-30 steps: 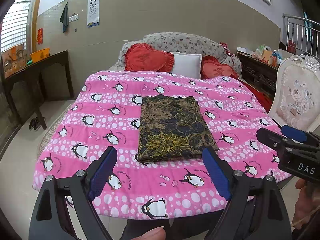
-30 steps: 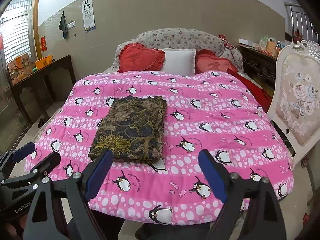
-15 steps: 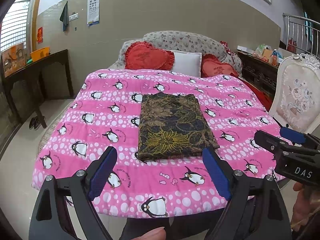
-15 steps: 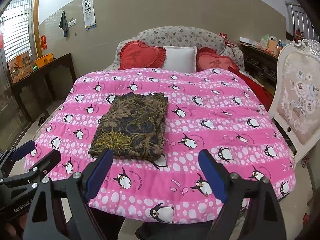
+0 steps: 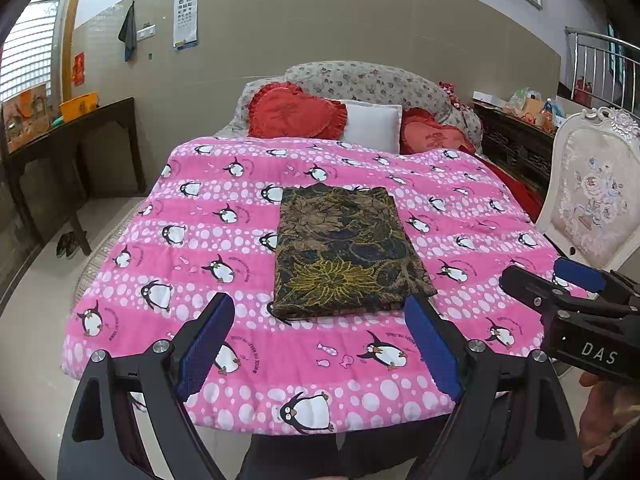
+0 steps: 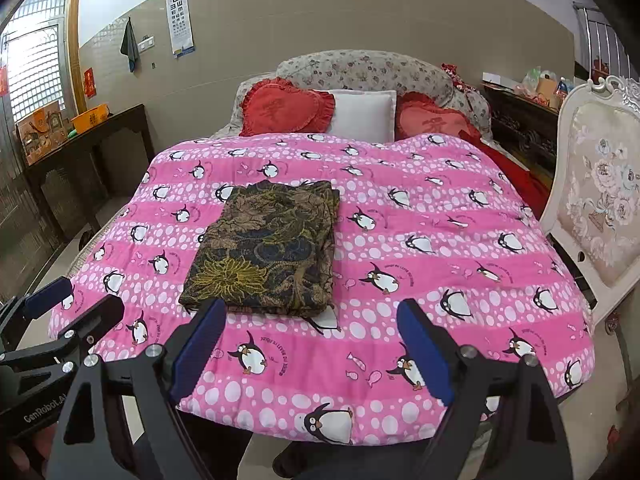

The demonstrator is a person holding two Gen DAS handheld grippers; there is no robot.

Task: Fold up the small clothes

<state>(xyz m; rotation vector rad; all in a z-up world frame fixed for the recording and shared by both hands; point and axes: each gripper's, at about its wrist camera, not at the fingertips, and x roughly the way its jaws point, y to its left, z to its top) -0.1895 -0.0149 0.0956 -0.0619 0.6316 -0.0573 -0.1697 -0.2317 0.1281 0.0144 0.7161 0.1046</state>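
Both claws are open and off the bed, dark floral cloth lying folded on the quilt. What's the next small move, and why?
Probably ease the left claw forward and down to the dark floral cloth's near edge. Both it and the right claw hang open and empty short of the pink quilt, and the cloth lies flat, untouched.

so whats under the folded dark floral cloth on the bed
The folded dark floral cloth lies on the pink penguin quilt. A white patch, seemingly a printed penguin, peeks out at its near right corner. Whatever else is beneath is covered.
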